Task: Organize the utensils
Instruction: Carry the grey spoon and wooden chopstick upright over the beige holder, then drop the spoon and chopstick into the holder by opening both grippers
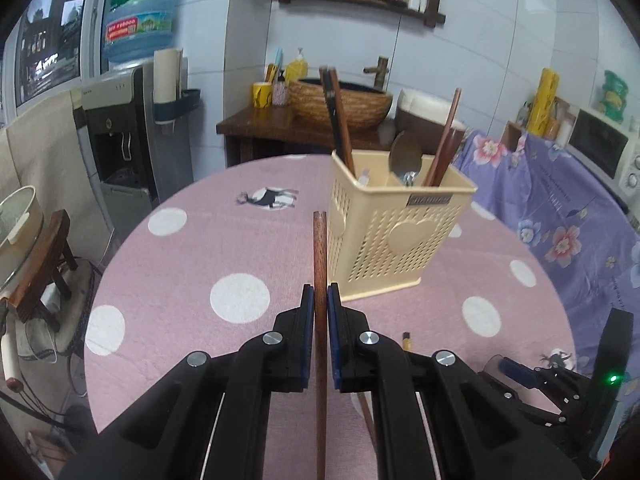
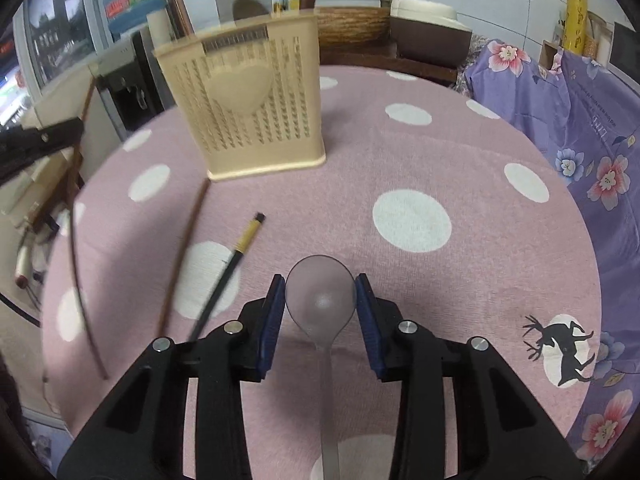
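A cream perforated utensil holder (image 1: 394, 236) stands on the pink dotted table (image 1: 192, 256); it holds several chopsticks and a spoon. My left gripper (image 1: 320, 300) is shut on a brown wooden chopstick (image 1: 320, 256), held above the table just left of the holder. In the right wrist view the holder (image 2: 250, 108) stands ahead to the left. My right gripper (image 2: 320, 300) is around the bowl of a grey spoon (image 2: 320, 300), its pads touching both sides. A brown chopstick (image 2: 182, 256) and a black-and-yellow chopstick (image 2: 230, 268) lie on the table to its left.
A purple floral cloth (image 1: 560, 208) covers furniture to the right. A water dispenser (image 1: 120, 132) stands beyond the table's left edge. A wooden counter with a basin (image 1: 340, 104) is behind the table. The left gripper with its chopstick shows at the right wrist view's left edge (image 2: 40, 144).
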The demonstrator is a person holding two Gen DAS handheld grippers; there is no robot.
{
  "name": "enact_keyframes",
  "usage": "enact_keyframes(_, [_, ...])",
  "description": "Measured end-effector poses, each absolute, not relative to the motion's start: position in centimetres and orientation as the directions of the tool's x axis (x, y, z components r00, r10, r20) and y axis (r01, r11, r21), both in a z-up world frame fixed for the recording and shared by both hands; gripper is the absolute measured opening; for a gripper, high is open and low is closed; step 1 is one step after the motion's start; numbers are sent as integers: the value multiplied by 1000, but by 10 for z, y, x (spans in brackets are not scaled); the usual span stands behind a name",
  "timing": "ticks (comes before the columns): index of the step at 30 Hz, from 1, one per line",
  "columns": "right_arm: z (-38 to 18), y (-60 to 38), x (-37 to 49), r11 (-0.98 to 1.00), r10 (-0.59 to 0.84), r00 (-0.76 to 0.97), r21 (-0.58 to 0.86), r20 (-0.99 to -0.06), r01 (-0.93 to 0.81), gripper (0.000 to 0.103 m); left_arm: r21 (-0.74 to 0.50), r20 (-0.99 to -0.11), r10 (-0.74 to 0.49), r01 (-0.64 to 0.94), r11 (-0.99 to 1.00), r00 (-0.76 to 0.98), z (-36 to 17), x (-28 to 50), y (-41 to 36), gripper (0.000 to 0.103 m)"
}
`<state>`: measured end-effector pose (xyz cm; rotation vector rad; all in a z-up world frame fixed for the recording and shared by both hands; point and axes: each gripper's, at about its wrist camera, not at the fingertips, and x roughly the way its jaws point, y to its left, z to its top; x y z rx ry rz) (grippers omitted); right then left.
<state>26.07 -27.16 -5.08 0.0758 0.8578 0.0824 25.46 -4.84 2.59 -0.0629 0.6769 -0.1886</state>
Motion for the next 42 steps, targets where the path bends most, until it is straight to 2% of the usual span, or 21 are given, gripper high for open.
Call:
enact_keyframes(8, [15, -281, 209, 984, 163, 759, 161, -630, -78, 36, -164, -539, -239, 177, 970, 808, 57, 226, -26, 8])
enact_keyframes(23, [31, -277, 197, 965, 236, 782, 234, -576, -119, 36, -193, -494, -268, 197, 961, 827, 66, 209, -10, 8])
enact_keyframes(29, [59, -269, 220, 944, 303, 810, 272, -503, -184, 36, -214, -451, -304, 229, 950, 839, 95, 220, -13, 8])
enact_keyframes(32, [93, -268, 243, 933, 324, 842, 293, -431, -209, 36, -218, -385, -318, 249, 943, 867, 129, 228, -19, 8])
enact_keyframes(36, [148, -267, 282, 941, 287, 903, 273, -320, -202, 36, -218, -293, -318, 261, 940, 902, 183, 250, -31, 8])
enact_keyframes(42, [184, -260, 347, 961, 215, 938, 231, -273, -153, 36, -197, -252, -288, 242, 950, 924, 212, 298, -59, 8])
